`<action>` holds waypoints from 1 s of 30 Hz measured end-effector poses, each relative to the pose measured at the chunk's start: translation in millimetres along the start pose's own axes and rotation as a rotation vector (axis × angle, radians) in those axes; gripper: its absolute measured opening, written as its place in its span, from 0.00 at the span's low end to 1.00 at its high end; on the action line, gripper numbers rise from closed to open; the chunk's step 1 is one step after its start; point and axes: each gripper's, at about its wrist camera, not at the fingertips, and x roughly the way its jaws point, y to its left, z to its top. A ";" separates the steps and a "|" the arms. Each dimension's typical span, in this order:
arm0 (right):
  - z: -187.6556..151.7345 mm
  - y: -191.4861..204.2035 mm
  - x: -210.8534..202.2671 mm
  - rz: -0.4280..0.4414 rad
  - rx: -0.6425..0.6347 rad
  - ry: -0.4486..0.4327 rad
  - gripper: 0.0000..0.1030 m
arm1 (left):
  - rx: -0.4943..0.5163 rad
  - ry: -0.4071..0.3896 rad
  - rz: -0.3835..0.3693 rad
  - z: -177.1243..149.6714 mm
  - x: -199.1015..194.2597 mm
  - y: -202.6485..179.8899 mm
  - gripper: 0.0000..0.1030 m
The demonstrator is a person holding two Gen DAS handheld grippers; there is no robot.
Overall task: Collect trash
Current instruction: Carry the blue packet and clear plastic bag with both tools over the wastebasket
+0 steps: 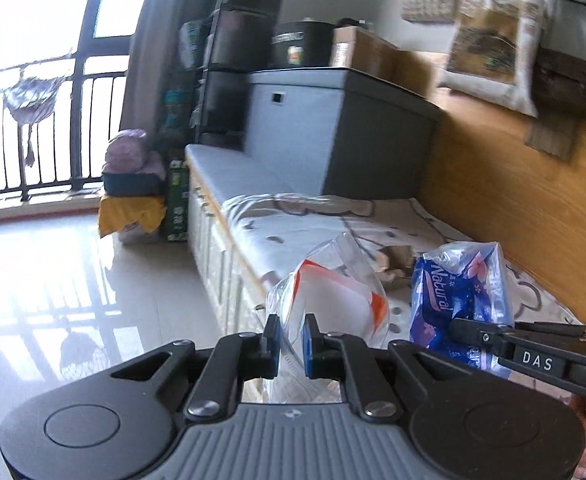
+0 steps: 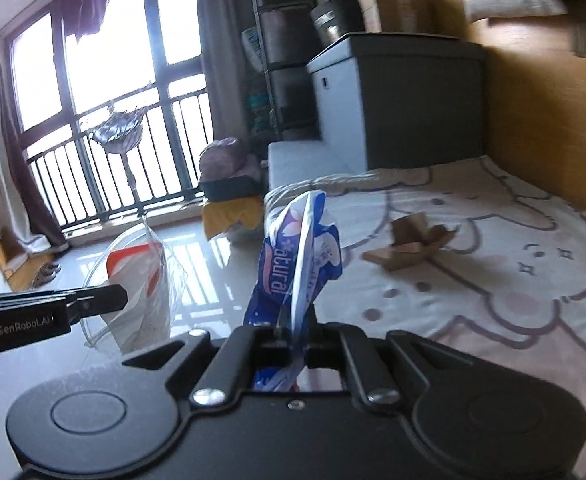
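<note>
My left gripper (image 1: 291, 328) is shut on a clear plastic bag with white and orange print (image 1: 333, 300), which sticks up in front of it. The same bag (image 2: 141, 284) hangs at the left in the right wrist view, with the left gripper (image 2: 123, 294) beside it. My right gripper (image 2: 293, 328) is shut on a blue and white "Natural" wrapper (image 2: 297, 256), which stands up between its jaws. That wrapper (image 1: 457, 284) and the right gripper (image 1: 453, 326) show at the right in the left wrist view. Torn brown cardboard (image 2: 413, 246) lies on the bed.
A bed with a cartoon-print sheet (image 2: 513, 280) fills the right side, against a wooden wall (image 2: 553, 120). A grey cabinet (image 2: 393, 100) stands at its head. Glossy tiled floor (image 1: 73, 280) spreads left toward a railed window (image 2: 113, 120). A yellow-draped stool (image 1: 131, 208) holds bundles.
</note>
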 end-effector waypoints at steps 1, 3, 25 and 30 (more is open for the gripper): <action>0.0 4.6 4.9 0.004 -0.006 0.007 0.05 | -0.012 -0.001 0.003 -1.2 0.2 7.5 0.11; 0.1 17.3 16.9 0.016 -0.017 0.025 0.05 | -0.033 -0.002 0.010 -3.5 0.8 22.2 0.11; -58.5 116.1 196.9 0.162 -0.095 0.349 0.05 | -0.260 0.172 0.184 -71.7 83.4 173.1 0.11; -87.3 122.3 245.2 0.134 -0.143 0.428 0.05 | -0.297 0.238 0.210 -94.7 115.2 199.9 0.11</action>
